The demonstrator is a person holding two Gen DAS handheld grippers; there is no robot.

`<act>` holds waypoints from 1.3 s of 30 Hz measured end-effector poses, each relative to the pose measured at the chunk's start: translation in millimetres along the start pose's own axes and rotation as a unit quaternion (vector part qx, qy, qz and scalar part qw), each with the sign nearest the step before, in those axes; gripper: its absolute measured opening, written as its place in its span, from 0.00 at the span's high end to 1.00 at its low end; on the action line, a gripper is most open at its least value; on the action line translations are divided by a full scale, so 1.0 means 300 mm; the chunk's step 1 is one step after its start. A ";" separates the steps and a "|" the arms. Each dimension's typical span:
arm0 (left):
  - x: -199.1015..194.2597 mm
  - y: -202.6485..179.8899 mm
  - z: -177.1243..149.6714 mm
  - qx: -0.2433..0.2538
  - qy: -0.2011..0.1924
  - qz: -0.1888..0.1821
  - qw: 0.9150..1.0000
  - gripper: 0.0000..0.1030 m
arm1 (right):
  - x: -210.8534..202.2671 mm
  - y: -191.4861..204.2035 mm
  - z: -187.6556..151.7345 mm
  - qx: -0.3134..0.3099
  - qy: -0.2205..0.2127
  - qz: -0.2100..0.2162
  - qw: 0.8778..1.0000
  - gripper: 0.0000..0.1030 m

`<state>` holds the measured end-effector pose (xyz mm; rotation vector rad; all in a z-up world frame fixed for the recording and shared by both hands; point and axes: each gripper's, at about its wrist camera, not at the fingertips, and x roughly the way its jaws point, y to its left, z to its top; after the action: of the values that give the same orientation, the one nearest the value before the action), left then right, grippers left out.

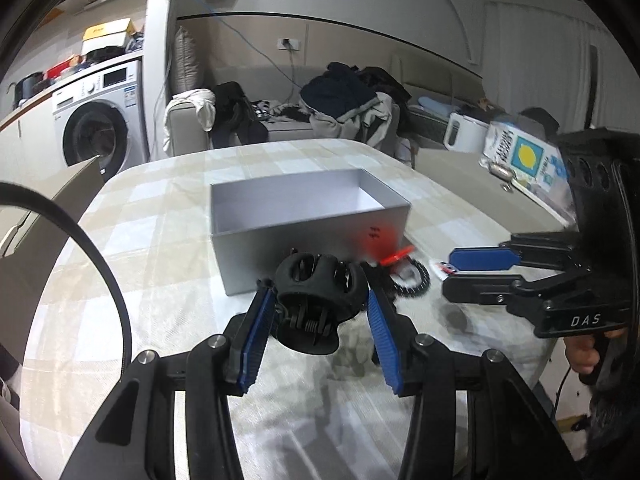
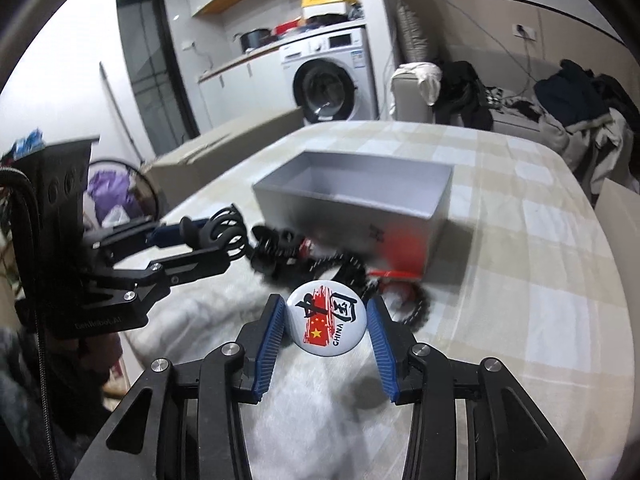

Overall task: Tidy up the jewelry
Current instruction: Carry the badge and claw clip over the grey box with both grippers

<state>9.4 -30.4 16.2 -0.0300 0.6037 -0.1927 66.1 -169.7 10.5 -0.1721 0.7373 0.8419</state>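
My left gripper [image 1: 321, 304] is shut on a black hair claw clip [image 1: 320, 300], held just in front of the open grey box [image 1: 280, 248]; the clip also shows in the right wrist view [image 2: 224, 228]. My right gripper [image 2: 326, 322] is shut on a round white badge [image 2: 327, 320] printed with red and "CHINA", held above the table. A black beaded bracelet [image 1: 414, 282] and a red item [image 1: 396, 257] lie on the table by the box's near right corner; the bracelet also shows in the right wrist view [image 2: 416, 308]. The box [image 2: 436, 208] looks empty inside.
The checked tablecloth [image 1: 160, 240] covers a rounded table. A white kettle [image 1: 464, 132], a blue-and-yellow packet [image 1: 524, 156] and a small metal object [image 1: 502, 170] sit on a surface at the right. A sofa with clothes [image 1: 344, 108] and a washing machine [image 1: 100, 120] stand behind.
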 end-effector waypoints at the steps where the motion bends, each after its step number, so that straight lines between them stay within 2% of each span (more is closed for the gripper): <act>1: 0.006 0.011 0.010 -0.007 -0.001 0.002 1.000 0.59 | -0.001 -0.006 0.011 0.006 -0.003 -0.005 1.000 0.60; 5: 0.014 0.041 0.035 -0.027 -0.005 0.015 1.000 0.59 | -0.004 -0.045 0.054 0.055 -0.011 -0.007 0.998 0.60; 10: 0.018 0.066 0.076 -0.039 -0.022 0.030 0.999 0.59 | -0.016 -0.084 0.099 0.083 -0.031 -0.007 0.996 0.60; 21: 0.045 0.103 0.157 -0.045 -0.050 0.038 0.997 0.59 | -0.027 -0.117 0.219 0.099 -0.059 0.005 0.993 0.60; 30: 0.078 0.123 0.185 -0.049 -0.049 0.032 0.997 0.59 | 0.024 -0.147 0.286 0.108 -0.059 0.008 0.992 0.60; 39: 0.136 0.133 0.176 -0.051 -0.025 0.037 0.998 0.59 | 0.122 -0.188 0.299 0.125 -0.035 0.011 0.992 0.60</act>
<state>79.1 -0.5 33.4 -0.1104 0.5626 -0.0901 170.5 -147.4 45.2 0.0891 0.7721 0.7656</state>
